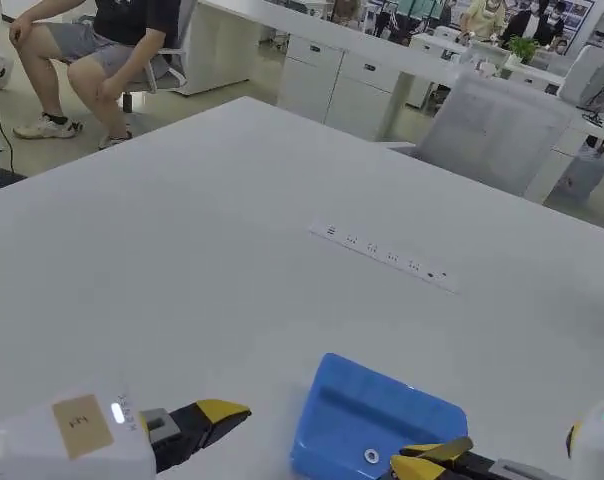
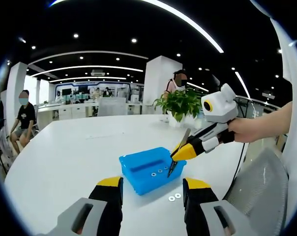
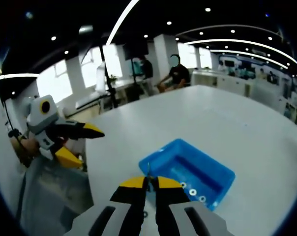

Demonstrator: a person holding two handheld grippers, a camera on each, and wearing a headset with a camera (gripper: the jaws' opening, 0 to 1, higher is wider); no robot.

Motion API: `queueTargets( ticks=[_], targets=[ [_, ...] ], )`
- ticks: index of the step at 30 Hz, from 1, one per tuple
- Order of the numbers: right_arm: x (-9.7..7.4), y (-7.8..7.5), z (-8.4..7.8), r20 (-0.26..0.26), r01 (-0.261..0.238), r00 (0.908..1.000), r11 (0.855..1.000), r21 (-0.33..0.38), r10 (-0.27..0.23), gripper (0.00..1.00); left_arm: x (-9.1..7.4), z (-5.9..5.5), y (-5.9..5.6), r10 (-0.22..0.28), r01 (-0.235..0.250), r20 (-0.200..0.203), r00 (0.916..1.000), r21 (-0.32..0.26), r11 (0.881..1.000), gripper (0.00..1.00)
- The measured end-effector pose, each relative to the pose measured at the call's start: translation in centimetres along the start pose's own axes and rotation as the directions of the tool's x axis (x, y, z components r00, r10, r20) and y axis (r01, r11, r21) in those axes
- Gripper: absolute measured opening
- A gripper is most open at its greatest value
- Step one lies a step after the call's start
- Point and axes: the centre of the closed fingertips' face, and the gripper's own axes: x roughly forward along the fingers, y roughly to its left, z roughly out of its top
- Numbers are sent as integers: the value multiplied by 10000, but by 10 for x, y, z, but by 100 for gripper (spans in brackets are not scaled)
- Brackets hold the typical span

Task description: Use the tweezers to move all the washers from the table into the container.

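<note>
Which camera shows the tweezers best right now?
The left gripper view: the tweezers show nearly whole, held in the right gripper, tips over the blue container. The right gripper view shows them as a sliver; the head view leaves them unclear.

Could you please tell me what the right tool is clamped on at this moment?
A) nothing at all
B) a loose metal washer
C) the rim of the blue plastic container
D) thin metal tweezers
D: the left gripper view shows the right tool shut on thin metal tweezers, tips down over the blue plastic container.
</note>
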Motion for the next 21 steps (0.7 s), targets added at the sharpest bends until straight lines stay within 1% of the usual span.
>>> queueTargets(
  ticks=[2,5,7,10,16,21],
  targets=[
    [3,6,-8,-283,-161,9995,9998,-92,158,3,0,0,0,35,-35,2,10000,1,10000,47],
    [6,11,-20,-648,-313,9974,9995,-110,305,3,-1,1,1,55,-55,28,10000,-20,10000,47],
    [8,15,-28,-946,-467,9944,9989,-29,462,3,-1,1,1,53,-53,28,10000,-21,10000,46],
    [10,16,-38,-1275,-500,9906,9987,20,499,3,-1,1,0,29,-29,15,10000,-1,10000,46],
    [10,17,-51,-1631,-487,9854,9988,106,498,3,-1,0,1,-4,4,16,10000,-12,10000,46],
    [10,17,-54,-1740,-536,9832,9985,88,543,3,-1,-2,2,-15,15,-11,10000,-13,10000,46]
  ],
)
